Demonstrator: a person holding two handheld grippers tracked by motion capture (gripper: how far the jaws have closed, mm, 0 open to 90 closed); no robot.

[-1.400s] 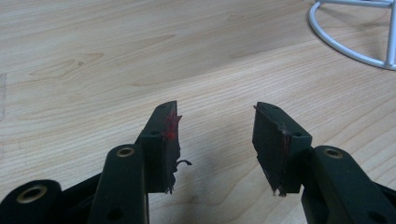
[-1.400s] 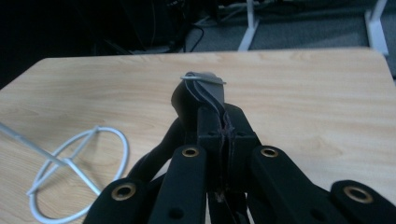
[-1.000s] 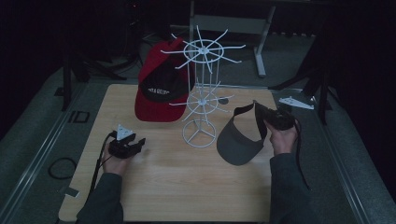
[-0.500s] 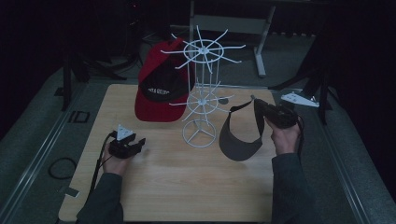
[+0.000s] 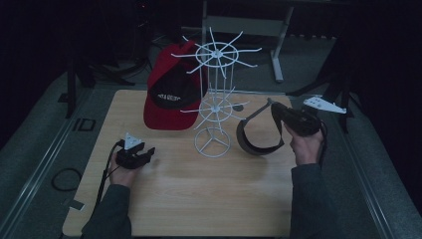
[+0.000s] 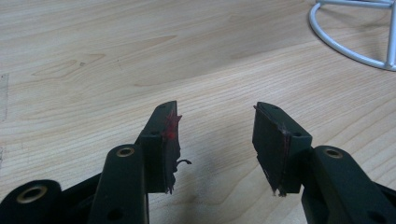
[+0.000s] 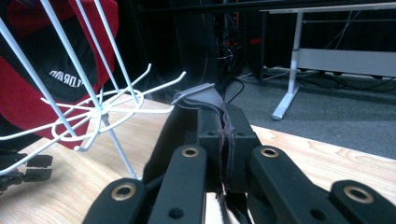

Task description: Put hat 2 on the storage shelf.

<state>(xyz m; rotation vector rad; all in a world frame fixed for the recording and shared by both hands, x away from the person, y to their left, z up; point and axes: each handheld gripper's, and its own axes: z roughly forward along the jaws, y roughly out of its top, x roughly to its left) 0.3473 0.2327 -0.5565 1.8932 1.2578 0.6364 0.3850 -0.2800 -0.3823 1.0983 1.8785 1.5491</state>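
A dark grey visor [image 5: 256, 137] is held by the right gripper [image 5: 277, 110] at the right side of the wooden table [image 5: 199, 199], just right of the white wire rack [image 5: 214, 99]. In the right gripper view the two black jaws are pressed together, and a thin strip of the visor's grey band [image 7: 198, 95] is pinched between the pads [image 7: 210, 135], its edge sticking out just past the fingertips. In the high view the rest of the visor is seen hanging below and to the left of the jaws, its brim curved and tilted above the tabletop, near the rack's round base [image 5: 212, 144] but apart from it. A red and black cap [image 5: 171, 92] is seen behind the rack, at the far left of the table, well apart from the visor. The left gripper [image 5: 144, 155] is held low over the table near the left edge; in the left gripper view its jaws are spread wide with nothing between the pads [image 6: 166, 140], bare wood being seen in the gap, and part of the rack's base ring [image 6: 345, 46] is seen at the upper right.
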